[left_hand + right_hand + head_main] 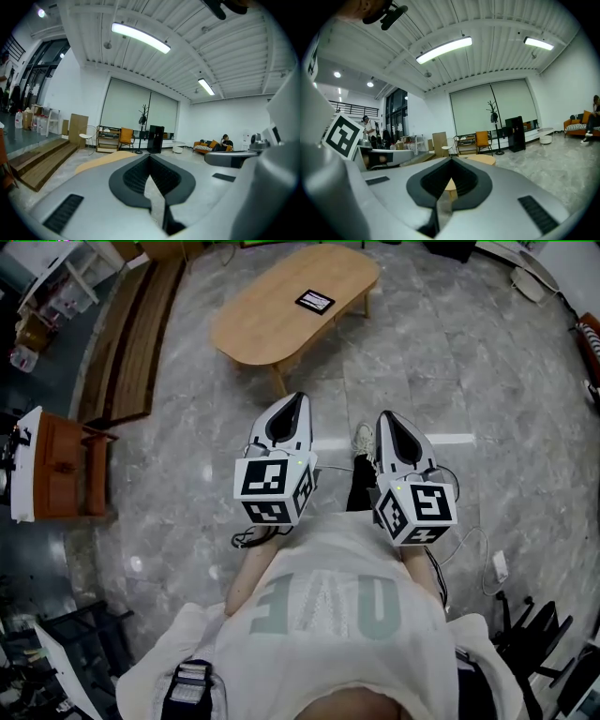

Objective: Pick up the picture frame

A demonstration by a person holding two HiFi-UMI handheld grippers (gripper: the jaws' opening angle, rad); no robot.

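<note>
Picture frame (315,302): flat dark-rimmed rectangle at upper centre of head view, lying on the oval light-wood table (262,326) over a glossy grey marble floor (469,362). Approach step, I'd say. Left gripper (299,397) and right gripper (384,415) are mid-frame, well apart from it, jaws together, empty. Next: close in, open jaws, pinch a thin edge.
</note>
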